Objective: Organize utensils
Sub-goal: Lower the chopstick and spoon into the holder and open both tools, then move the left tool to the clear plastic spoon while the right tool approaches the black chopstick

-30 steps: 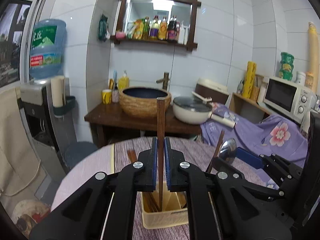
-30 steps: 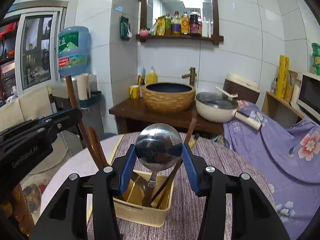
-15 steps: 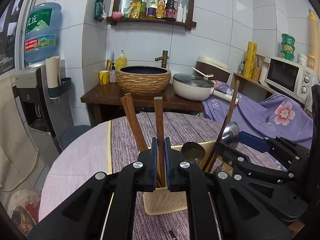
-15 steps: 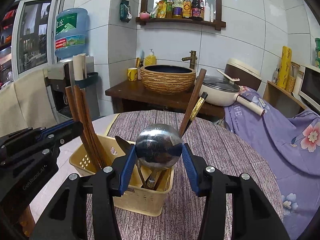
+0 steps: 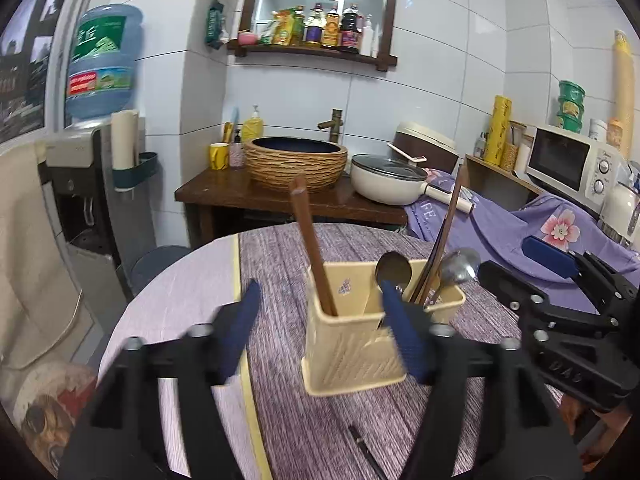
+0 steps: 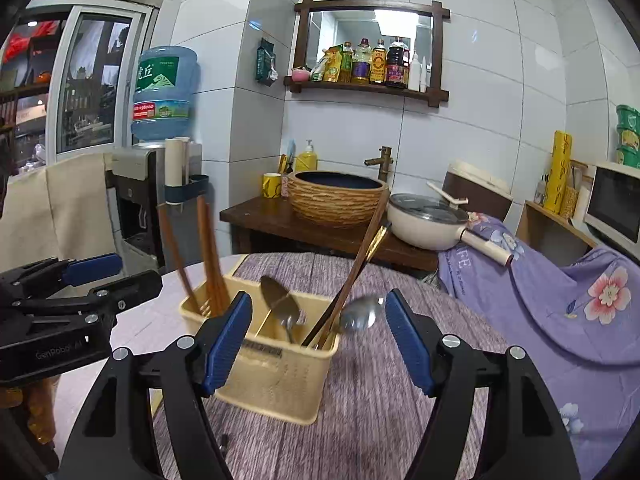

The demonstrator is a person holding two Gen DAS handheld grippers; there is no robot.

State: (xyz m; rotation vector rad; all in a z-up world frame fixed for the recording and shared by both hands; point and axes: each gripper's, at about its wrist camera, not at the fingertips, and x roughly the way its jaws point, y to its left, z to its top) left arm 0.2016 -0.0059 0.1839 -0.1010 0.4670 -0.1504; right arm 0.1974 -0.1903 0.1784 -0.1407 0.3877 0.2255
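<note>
A cream plastic utensil basket (image 5: 352, 344) (image 6: 276, 368) stands on the round table. Brown chopsticks (image 5: 314, 252) (image 6: 210, 256) stand in its left compartment. A steel spoon (image 5: 394, 270) (image 6: 280, 300) stands in the middle. More chopsticks (image 5: 442, 240) (image 6: 356, 268) and a second steel spoon (image 5: 458, 270) (image 6: 358, 314) lean in the right compartment. My left gripper (image 5: 324, 332) is open and empty, its fingers either side of the basket. My right gripper (image 6: 318, 344) is open and empty just behind the basket. Each gripper shows at the other view's edge.
The table has a purple woven cloth (image 5: 328, 432) and a pale bare part (image 5: 180, 300) on the left. A thin dark stick (image 5: 366, 452) lies on the cloth in front of the basket. A wooden washstand (image 5: 280, 196), a water dispenser (image 5: 80, 184) and a purple-draped counter (image 6: 560, 292) stand beyond.
My left gripper has opened and let the chopstick drop into the left compartment. My right gripper has opened and released the spoon, which now leans in the right compartment. Both grippers have drawn back.
</note>
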